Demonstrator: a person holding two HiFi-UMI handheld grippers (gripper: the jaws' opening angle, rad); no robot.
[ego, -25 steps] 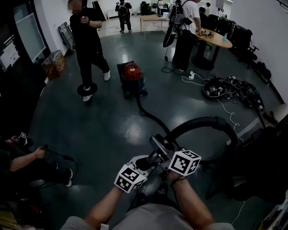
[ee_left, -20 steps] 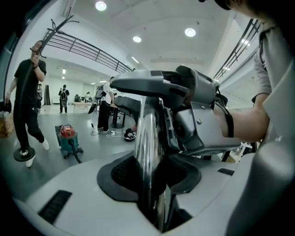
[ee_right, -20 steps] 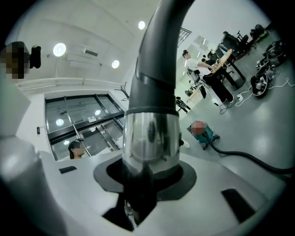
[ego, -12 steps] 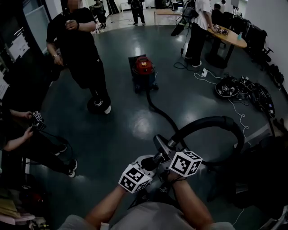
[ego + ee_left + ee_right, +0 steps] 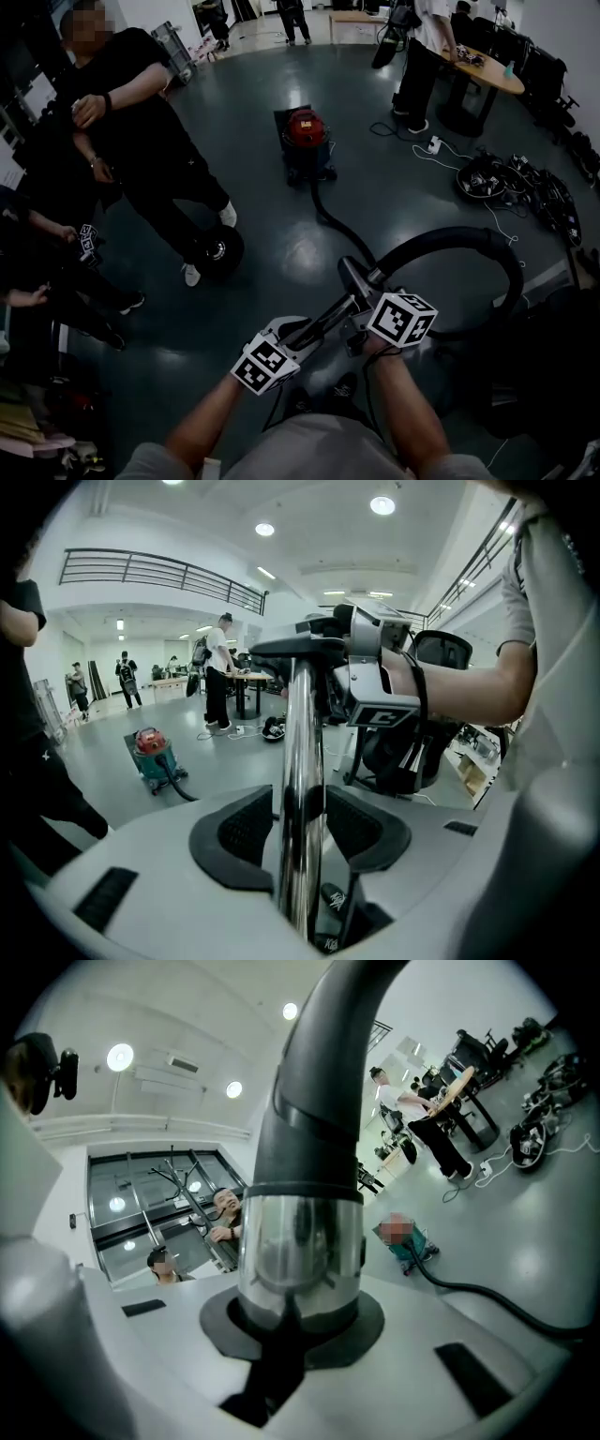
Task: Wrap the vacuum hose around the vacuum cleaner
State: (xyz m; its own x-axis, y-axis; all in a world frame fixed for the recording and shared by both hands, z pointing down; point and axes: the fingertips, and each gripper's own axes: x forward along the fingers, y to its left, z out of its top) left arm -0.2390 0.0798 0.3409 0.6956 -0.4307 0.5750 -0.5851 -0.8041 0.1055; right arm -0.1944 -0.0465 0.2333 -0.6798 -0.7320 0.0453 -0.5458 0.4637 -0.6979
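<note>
a slim, mirror-polished chrome tube (image 5: pixel 300 789) is seen upright between the ribbed black pads (image 5: pixel 242 829) of the left gripper (image 5: pixel 302 832). the pads are laid against both of its sides, the jaws having just eased slightly wider. the tube is joined to a curved dark grey plastic hose end (image 5: pixel 319 1063) ringed by a wide shiny chrome collar. the right gripper (image 5: pixel 292 1321) is closed in at the collar's base, its jaws having just been drawn nearly together; the exact spot bitten by its pads is hidden under the collar. from there a matte black flexible hose (image 5: pixel 450 235) is looped in a high arc to the right of both grippers, its far side lost in the dark near the frame edge. it is then trailed across the glossy dark grey floor (image 5: pixel 253 216) to a squat canister vacuum cleaner with a red domed lid (image 5: pixel 305 131), set well apart from the grippers, straight ahead. in the right gripper view the cleaner cannot be made out.
</note>
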